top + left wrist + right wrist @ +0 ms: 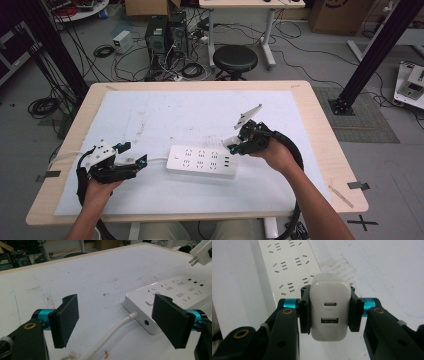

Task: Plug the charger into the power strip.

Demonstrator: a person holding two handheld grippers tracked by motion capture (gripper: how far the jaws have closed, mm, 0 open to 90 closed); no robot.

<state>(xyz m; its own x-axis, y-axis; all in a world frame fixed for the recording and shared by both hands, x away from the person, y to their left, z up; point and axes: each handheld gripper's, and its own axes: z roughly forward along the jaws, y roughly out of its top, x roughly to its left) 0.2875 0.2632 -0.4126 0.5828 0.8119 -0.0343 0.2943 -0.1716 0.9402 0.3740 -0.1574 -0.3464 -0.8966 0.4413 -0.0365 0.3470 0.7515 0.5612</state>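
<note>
right gripper [329, 312] clamps the charger [330, 310] — prongs hidden; left gripper [115, 320] jaws apart — cable [112, 336] cut off.

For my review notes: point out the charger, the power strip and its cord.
charger [330, 310]: right gripper view, its face with the ports.
power strip [201, 160]: high view, top face.
cord [112, 333]: left gripper view, mid-length.

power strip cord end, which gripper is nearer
Left. The left gripper has its open jaws around the cord end of the power strip; the right gripper, holding the charger, hovers above the opposite end.
</note>
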